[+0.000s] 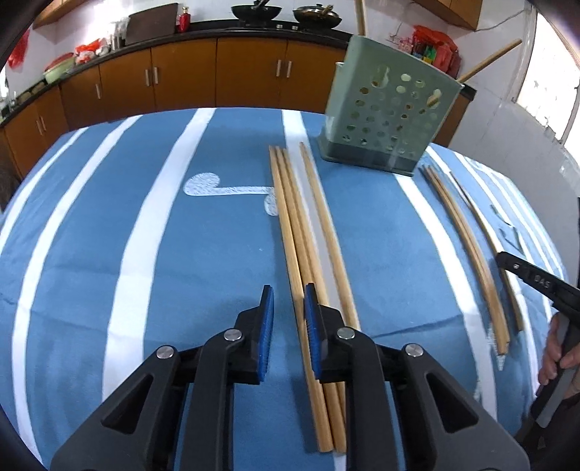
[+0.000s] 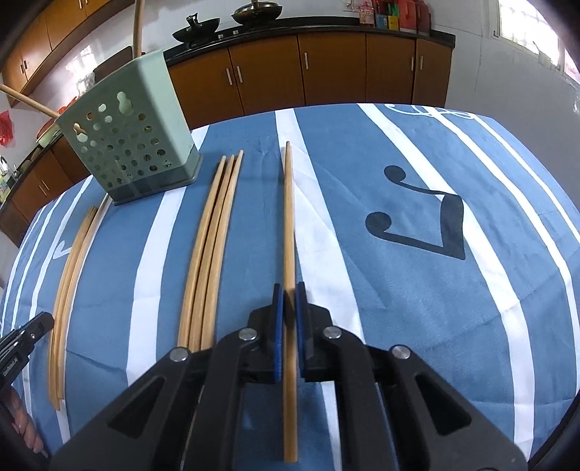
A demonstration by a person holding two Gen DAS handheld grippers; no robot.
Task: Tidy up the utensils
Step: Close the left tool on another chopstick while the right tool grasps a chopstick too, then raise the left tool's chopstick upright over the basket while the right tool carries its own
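A table under a blue cloth with white stripes carries several wooden chopsticks, all lying lengthwise from near to far, and a pale green perforated utensil holder that stands upright at the far side. Two pale wooden sticks show above and beside the holder. The left gripper hangs low over a bundle of four chopsticks in front of the holder. Its blue pads stand apart with a clear gap. The leftmost stick of the bundle runs through that gap, close against the right pad, while the left pad is off it. The other three pass under or to the right of the right finger. In the right wrist view the right gripper has its pads drawn together on a single chopstick, pinching it toward its near end. The stick points straight away along a white stripe, and its near tip sticks out below the fingers. To the left of it, apart, lie three chopsticks close side by side, their far ends near the base of the holder. The left gripper's bundle lies further left again. A hand grips the black handle of the right tool at the right edge of the left wrist view. Behind the table runs a row of brown cabinets under a dark counter with two black woks.
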